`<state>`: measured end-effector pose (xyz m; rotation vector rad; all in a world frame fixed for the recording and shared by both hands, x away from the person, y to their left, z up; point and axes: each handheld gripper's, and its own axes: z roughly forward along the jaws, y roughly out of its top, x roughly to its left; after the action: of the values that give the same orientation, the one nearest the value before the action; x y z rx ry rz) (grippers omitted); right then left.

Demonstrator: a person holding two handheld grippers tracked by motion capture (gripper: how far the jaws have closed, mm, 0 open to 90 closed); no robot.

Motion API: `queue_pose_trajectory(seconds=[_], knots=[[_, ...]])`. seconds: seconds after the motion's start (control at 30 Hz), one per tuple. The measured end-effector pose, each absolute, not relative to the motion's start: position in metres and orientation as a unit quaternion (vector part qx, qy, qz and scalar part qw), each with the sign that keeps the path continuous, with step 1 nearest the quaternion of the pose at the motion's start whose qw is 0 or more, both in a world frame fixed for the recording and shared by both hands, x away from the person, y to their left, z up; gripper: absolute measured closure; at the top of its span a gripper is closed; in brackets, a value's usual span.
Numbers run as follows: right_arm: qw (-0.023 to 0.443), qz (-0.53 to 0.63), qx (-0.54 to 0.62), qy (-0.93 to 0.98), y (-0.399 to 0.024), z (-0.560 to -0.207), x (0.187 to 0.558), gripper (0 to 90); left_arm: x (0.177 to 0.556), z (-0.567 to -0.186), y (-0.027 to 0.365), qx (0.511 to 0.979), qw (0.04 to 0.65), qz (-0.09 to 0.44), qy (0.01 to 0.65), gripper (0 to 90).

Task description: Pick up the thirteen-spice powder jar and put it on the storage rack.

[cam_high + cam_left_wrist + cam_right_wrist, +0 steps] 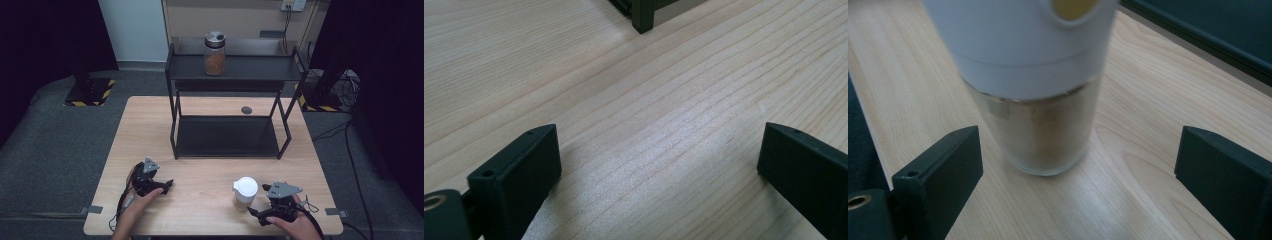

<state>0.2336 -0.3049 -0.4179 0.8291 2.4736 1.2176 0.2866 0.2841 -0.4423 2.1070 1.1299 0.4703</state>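
A glass jar with a white lid stands upright on the wooden table near its front right. My right gripper lies just to the jar's right, pointing at it, and is open. In the right gripper view the jar stands close ahead, between the lines of the wide-apart jaws and just beyond their tips, touching neither. My left gripper rests on the table at the front left, open, with bare wood between its jaws.
A black two-tier metal shelf stands at the back of the table, one leg in the left gripper view. A steel-lidded glass jar of orange-brown contents sits on its top tier. A small dark disc lies behind the shelf.
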Motion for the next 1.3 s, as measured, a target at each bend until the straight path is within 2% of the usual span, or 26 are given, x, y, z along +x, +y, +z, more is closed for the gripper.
queue_pose_trajectory(seconds=[0.8, 0.93, 1.1, 1.3], knots=[[0.11, 0.437, 0.264, 0.853, -0.282, -0.425, 0.246, 16.9, 0.286, -0.442, 0.285, 0.812, 0.346, 0.181, 0.435, 2.8], [0.114, 0.443, 0.266, 0.849, -0.281, -0.425, 0.246, 24.7, 0.286, -0.442, 0.285, 0.812, 0.346, 0.181, 0.435, 2.8], [0.11, 0.453, 0.273, 0.842, -0.284, -0.427, 0.248, 28.7, 0.286, -0.442, 0.284, 0.812, 0.346, 0.182, 0.435, 2.8], [0.109, 0.458, 0.274, 0.838, -0.285, -0.429, 0.248, 28.9, 0.285, -0.442, 0.285, 0.811, 0.346, 0.182, 0.435, 3.1]])
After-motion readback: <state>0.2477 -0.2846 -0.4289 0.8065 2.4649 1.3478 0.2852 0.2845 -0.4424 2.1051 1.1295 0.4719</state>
